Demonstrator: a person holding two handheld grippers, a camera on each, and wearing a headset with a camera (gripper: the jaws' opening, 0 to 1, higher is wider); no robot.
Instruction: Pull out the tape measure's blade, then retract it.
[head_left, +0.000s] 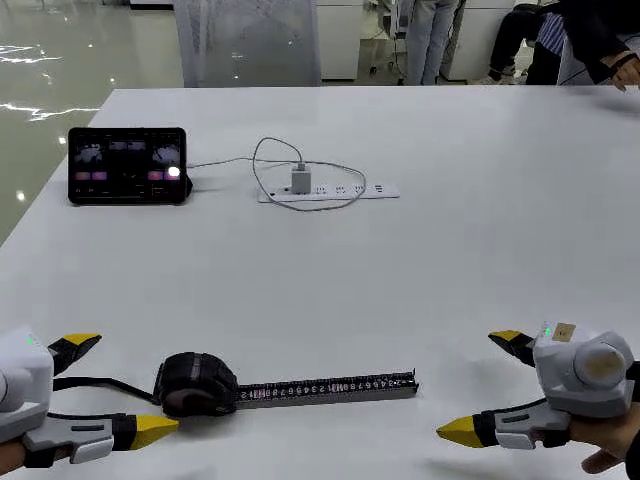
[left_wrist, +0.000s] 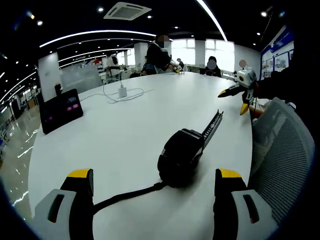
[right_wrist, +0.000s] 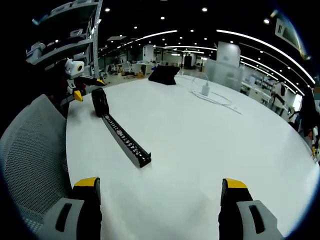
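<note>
A: Room around the left gripper (head_left: 135, 383)?
B: Its jaws are wide apart and empty. One tape measure (head_left: 197, 384) lies just ahead of them, its blade (head_left: 330, 388) out toward the right gripper (head_left: 468, 385), which is also spread and empty. Bare table (head_left: 450, 270) separates the blade tip from that gripper.
A: Edges?
B: The near edge runs close beside both grippers. Far beyond them: one tablet (head_left: 127, 165), one power strip (head_left: 330, 190).
</note>
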